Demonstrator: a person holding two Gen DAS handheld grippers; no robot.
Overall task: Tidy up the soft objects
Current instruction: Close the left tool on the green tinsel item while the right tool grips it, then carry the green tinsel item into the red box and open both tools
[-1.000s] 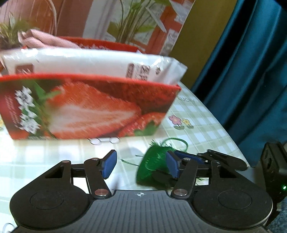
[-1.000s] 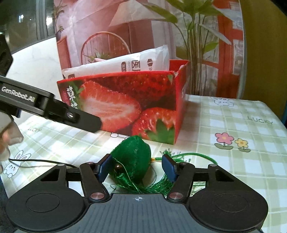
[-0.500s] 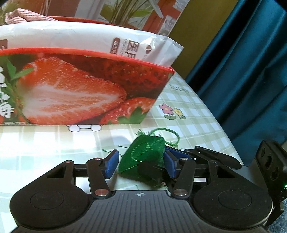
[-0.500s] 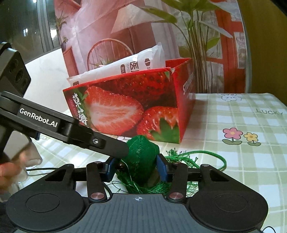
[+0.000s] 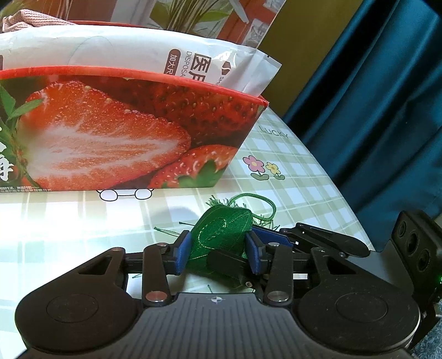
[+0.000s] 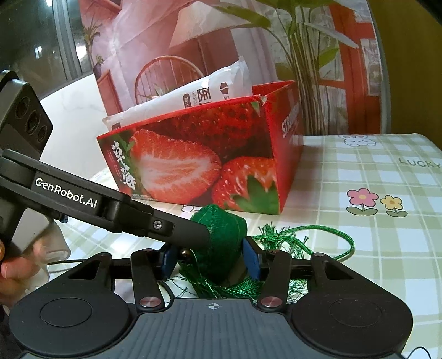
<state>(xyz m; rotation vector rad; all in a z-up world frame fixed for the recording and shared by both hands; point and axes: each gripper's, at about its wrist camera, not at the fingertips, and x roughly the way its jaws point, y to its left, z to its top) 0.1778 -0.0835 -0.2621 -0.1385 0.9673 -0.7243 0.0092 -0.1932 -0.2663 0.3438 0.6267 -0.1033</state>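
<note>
The strawberry box holds a white packet and pink cloth; at its 5 o'clock, on the surface, lies the green pouch; left tongs are closing on it, wider before; right tongs clamp it, earlier apart.

Strawberry box cut off left; sachet underside hidden

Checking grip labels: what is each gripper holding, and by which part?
Both grip the green sachet by its padded body: right gripper pads on it, left gripper closing on it.
</note>
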